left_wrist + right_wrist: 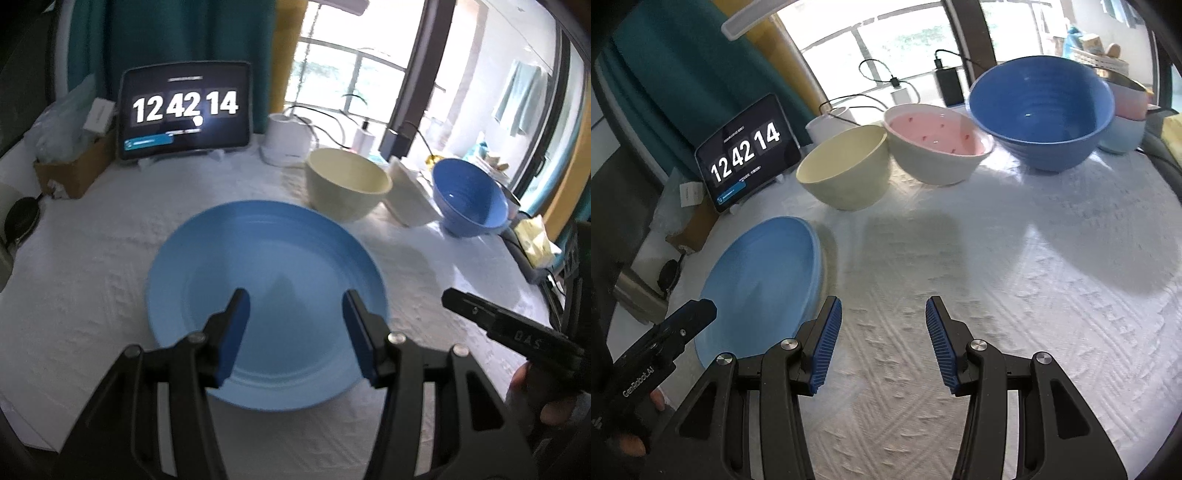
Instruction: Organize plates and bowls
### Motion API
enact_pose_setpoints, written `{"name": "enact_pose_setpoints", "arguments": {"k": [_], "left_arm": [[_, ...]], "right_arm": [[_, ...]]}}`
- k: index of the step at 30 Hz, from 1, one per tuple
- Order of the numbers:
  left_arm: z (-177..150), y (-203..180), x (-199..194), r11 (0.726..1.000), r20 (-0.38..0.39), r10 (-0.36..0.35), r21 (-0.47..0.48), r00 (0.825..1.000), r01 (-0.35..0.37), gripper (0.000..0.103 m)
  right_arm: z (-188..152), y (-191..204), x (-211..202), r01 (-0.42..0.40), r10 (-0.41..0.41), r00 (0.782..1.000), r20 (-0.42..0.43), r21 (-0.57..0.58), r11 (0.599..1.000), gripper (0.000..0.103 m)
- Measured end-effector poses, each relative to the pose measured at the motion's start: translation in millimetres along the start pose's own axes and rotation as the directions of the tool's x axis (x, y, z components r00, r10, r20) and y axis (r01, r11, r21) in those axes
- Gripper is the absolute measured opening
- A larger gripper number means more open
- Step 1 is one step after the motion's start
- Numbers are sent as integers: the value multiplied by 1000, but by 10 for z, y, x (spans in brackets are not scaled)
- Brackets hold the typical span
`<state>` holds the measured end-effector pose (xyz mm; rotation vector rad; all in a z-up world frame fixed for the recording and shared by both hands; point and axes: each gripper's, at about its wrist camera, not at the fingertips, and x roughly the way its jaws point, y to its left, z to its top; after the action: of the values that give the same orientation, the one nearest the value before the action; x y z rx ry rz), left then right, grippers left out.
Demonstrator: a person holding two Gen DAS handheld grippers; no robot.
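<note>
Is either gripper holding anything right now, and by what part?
Nothing is held. The left gripper is open above the blue plate; the right gripper is open over bare tablecloth.

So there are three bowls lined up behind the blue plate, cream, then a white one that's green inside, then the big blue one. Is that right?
Not quite. The white bowl is pink inside with small red marks, not green; the right wrist view shows it. The rest holds: cream bowl, then the white one, then the big blue bowl, all behind the blue plate.

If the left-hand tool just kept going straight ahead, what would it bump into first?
Most likely the blue plate. The left gripper is open and angled down over it, fingers spread above its middle. How high it hovers is hard to judge.
</note>
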<state>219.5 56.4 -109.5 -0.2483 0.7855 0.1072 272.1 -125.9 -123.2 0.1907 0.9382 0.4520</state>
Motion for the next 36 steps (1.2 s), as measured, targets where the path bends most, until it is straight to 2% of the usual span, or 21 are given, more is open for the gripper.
{"name": "enact_pose_setpoints", "arguments": {"k": [12,26,36], "left_arm": [[-30,-543,61,996,-26,-23,87,999,25,54],[-50,-1219,212,977,-60,-40,205,997,51,54],[31,-1560,352,970,-58,-58,232,997,70,54]], "right_arm": [[-63,-496,-227,13,-15,999,37,62,998,50],[-88,-1097,-404,16,-29,995,93,139,990,50],[3,-1371,-467,15,-33,993,110,158,987,50]]}}
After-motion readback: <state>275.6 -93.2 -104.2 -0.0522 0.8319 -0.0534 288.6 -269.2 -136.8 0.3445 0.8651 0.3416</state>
